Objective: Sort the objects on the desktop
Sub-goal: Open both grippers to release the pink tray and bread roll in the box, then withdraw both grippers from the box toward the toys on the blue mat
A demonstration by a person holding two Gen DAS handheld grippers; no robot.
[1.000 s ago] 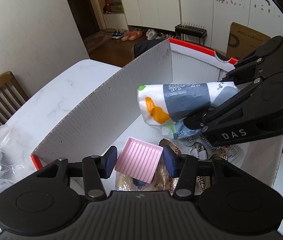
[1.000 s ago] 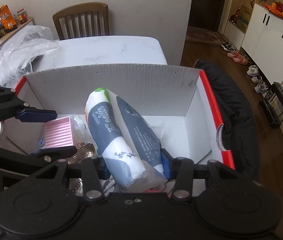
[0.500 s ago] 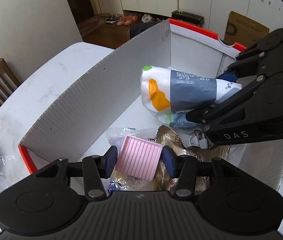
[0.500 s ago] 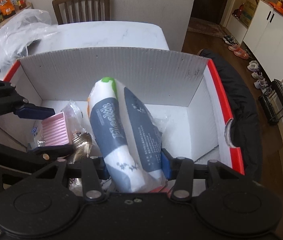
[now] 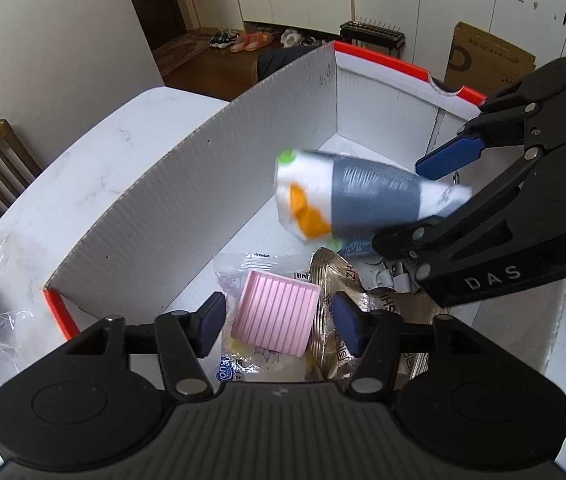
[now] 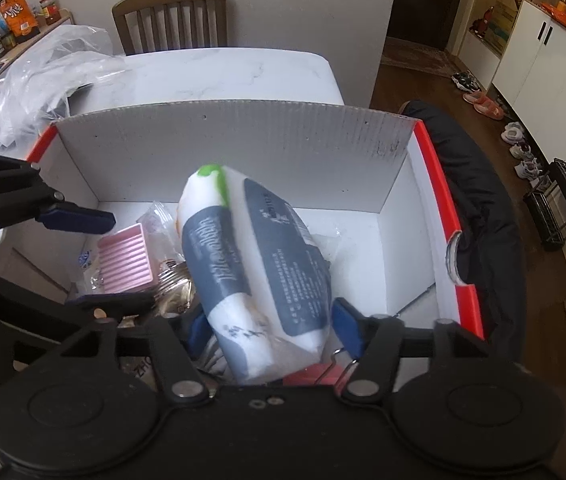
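Both claws gape over the box: left claw straddling the pink tray, right claw loosely flanking the blurred tissue pack.

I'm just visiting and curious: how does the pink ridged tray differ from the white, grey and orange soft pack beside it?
The pink ridged plastic tray is flat, rigid and sharp in the picture, lying on wrappers between the left gripper fingers. The white, grey and orange soft plastic pack is bigger, rounded, blurred and raised, tilting between the right gripper fingers. Both are inside the white cardboard box, and neither looks squeezed.
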